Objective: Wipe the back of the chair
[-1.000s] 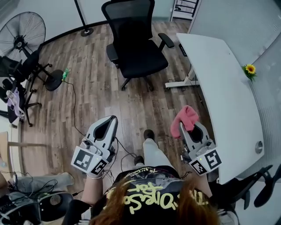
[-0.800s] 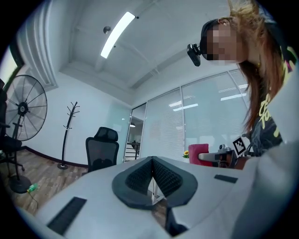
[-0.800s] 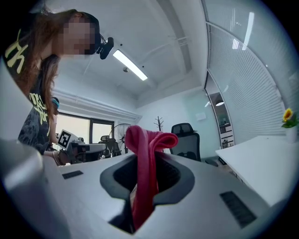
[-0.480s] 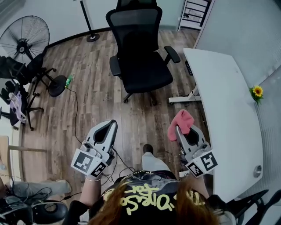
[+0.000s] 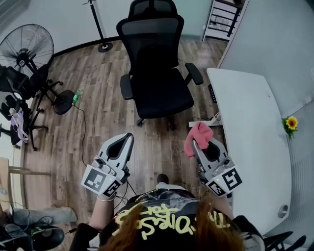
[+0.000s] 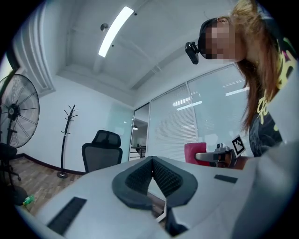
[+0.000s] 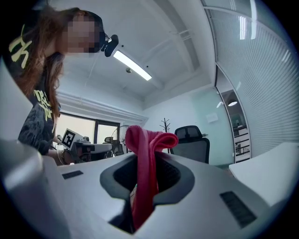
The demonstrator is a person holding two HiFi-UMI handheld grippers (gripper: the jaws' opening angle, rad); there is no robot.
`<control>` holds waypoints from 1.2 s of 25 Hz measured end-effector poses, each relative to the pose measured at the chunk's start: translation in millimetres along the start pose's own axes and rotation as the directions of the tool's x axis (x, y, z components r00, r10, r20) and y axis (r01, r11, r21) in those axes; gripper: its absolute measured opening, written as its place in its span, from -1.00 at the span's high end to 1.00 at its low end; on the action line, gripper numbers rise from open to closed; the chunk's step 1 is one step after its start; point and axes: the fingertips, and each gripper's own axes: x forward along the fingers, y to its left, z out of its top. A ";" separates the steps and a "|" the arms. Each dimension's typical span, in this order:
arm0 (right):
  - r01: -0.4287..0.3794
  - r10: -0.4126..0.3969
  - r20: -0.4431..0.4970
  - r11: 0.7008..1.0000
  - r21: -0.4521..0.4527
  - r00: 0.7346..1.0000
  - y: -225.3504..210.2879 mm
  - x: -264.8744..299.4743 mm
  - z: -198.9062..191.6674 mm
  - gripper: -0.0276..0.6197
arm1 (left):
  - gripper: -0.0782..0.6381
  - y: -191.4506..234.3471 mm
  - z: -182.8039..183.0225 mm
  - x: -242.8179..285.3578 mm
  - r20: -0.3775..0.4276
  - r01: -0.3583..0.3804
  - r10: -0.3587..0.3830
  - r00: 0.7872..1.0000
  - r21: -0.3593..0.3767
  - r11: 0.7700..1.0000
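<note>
Pink cloth [image 5: 200, 133] stays pinched in my right fingers [image 7: 177, 177], left fingers [image 6: 135, 179] closed on nothing, both now nearer the chair [image 5: 156, 83], its back still well apart, unwiped.

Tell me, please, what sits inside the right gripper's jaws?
The jaws of the right gripper clamp a pink cloth, its folded top poking out; the gripper's body covers its lower end.

A wood-plank floor [image 5: 98, 122] is bounded by pale walls [image 5: 64, 14], against which a coat stand [image 5: 104, 47] and a white shelf unit [image 5: 223, 19] are set, a white desk [image 5: 245, 127] (a sunflower [image 5: 291, 122] placed near its edge) being stood at the right, a pedestal fan [image 5: 24, 46] at the left, and a ceiling strip light [image 6: 114, 30] lit.
</note>
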 end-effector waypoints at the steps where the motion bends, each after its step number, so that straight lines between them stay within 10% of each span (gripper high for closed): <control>1: -0.003 0.003 -0.005 1.000 -0.004 1.000 -6.3 3.4 -1.7 0.69 | 0.79 3.8 -0.8 5.2 0.002 -0.008 0.008 1.000 -0.002 1.000; 30: -0.075 0.075 -0.026 0.997 -0.001 0.997 -52.0 39.9 -14.1 0.69 | 0.79 32.0 -21.1 48.3 -0.019 -0.102 0.102 0.995 -0.020 0.995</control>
